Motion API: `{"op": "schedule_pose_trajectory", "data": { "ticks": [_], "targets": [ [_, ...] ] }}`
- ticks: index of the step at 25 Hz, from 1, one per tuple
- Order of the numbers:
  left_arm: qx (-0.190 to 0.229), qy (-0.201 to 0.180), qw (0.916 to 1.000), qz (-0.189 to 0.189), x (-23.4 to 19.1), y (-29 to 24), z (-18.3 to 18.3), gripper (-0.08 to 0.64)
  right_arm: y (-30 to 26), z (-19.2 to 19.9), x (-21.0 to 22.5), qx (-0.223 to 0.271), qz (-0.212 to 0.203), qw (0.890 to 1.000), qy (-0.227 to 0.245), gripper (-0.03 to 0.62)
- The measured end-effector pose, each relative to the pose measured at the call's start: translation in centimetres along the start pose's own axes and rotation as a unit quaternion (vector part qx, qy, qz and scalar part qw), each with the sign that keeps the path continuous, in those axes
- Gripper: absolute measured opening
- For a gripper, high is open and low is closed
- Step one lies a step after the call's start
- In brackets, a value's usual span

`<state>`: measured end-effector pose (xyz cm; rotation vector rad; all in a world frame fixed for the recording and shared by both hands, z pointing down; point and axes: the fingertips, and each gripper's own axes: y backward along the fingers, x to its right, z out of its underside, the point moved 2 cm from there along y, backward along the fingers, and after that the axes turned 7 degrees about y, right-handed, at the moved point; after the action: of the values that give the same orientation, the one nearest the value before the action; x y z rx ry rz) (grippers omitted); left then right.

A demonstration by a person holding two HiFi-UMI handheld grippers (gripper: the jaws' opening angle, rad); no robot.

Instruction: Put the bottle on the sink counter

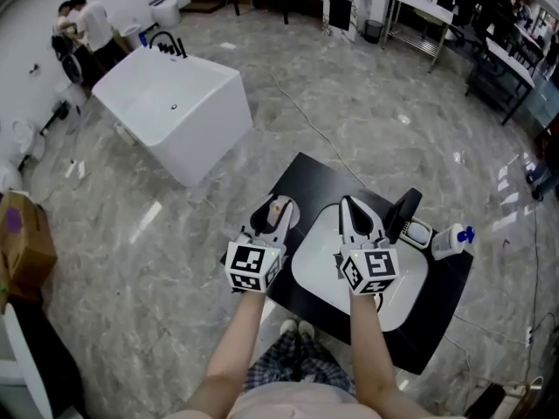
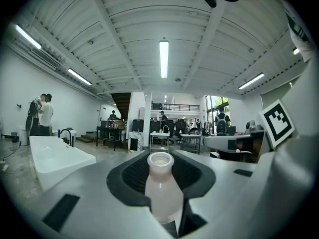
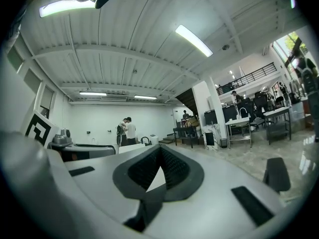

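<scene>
A small pale pink bottle [image 2: 161, 190] with a white top sits between the pads of my left gripper [image 2: 161, 169], which is shut on it. In the head view the bottle [image 1: 276, 207] and left gripper [image 1: 272, 214] hover over the left edge of the black sink counter [image 1: 307, 178]. The counter holds a white basin [image 1: 316, 273]. My right gripper [image 1: 351, 209] is over the basin, beside the left one. Its jaws are shut with nothing between them, as the right gripper view [image 3: 160, 152] also shows.
A black faucet [image 1: 403, 214] and a white spray bottle with a blue cap [image 1: 451, 241] stand at the counter's right side. A white bathtub [image 1: 173, 112] stands on the marble floor at the upper left, with people [image 1: 84, 24] behind it. A cardboard box [image 1: 23, 243] sits at the left edge.
</scene>
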<state>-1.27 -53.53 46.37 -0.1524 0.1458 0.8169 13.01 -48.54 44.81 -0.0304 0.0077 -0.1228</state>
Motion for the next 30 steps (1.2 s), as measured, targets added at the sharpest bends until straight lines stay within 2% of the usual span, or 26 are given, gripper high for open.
{"op": "schedule_pose_trajectory", "data": {
  "ticks": [7, 14, 21, 30],
  "targets": [
    [-0.018, 0.002, 0.9998, 0.012, -6.1, -11.6, 1.9, 0.14, -13.6, 3.6, 3.3, -0.028, 0.002, 1.0, 0.005, 0.015],
    [-0.029, 0.025, 0.9993, 0.006, -10.0, -20.4, 7.1, 0.14, -22.4, 11.3, 6.5, -0.076, -0.007, 0.997, 0.003, 0.015],
    [-0.06, 0.033, 0.9976, -0.014, -12.6, -25.9, 13.7, 0.14, -27.0, 18.0, 8.3, -0.106, -0.011, 0.994, 0.001, 0.015],
    [-0.096, 0.026, 0.9947, -0.029, -13.9, -29.6, 16.9, 0.14, -28.5, 22.0, 11.0, -0.135, -0.002, 0.991, -0.005, 0.015]
  ]
}}
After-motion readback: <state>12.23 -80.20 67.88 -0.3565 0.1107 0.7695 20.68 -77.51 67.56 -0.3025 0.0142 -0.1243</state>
